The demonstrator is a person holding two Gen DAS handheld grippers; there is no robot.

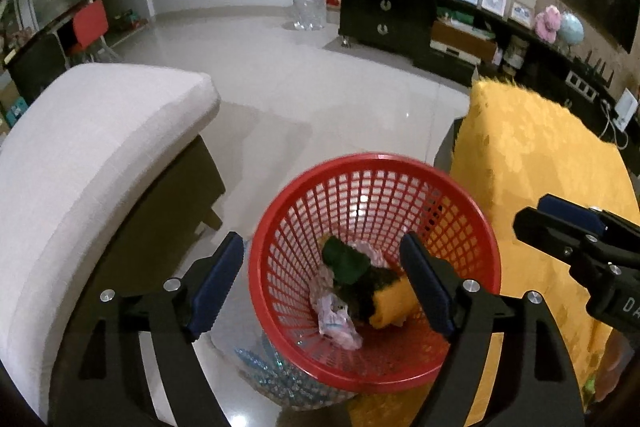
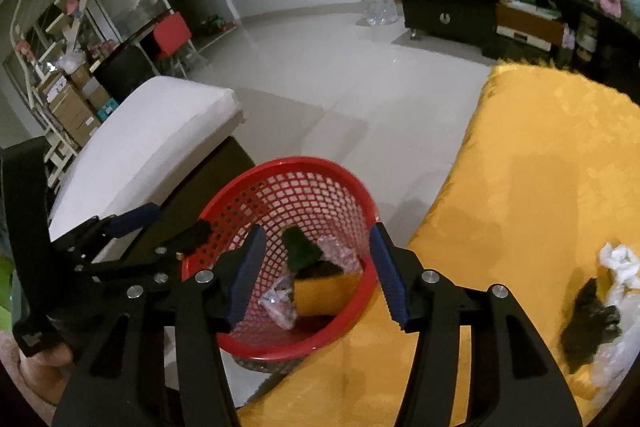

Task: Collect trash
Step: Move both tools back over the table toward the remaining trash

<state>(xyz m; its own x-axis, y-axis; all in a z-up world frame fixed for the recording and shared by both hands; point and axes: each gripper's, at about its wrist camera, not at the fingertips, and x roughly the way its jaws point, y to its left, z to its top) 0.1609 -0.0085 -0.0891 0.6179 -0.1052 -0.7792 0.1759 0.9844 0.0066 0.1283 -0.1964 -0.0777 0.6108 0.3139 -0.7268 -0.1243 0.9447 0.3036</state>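
Observation:
A red mesh basket point(image 1: 472, 227) point(image 2: 236, 341) stands on the floor beside a table draped in yellow cloth point(image 1: 536, 155) point(image 2: 540, 187). Inside lie a green piece point(image 1: 344, 259) point(image 2: 298, 247), a yellow sponge with a dark side point(image 1: 394, 301) point(image 2: 324, 293) and crumpled pinkish wrappers point(image 1: 338, 321) point(image 2: 280, 305). My left gripper point(image 1: 320, 281) hovers over the basket, its jaws wide apart with nothing between them. My right gripper point(image 2: 316, 275) also hangs above the basket, open and empty. More trash, white crumpled paper point(image 2: 618, 259) and a dark scrap point(image 2: 588, 327), rests on the cloth at right.
A white cushioned bench point(image 1: 92, 163) point(image 2: 148, 143) stands left of the basket. A dark TV cabinet point(image 1: 384, 15) and a large plastic bottle point(image 1: 308, 3) are across the pale tiled floor. A red chair point(image 2: 172, 31) and shelves with boxes stand far left.

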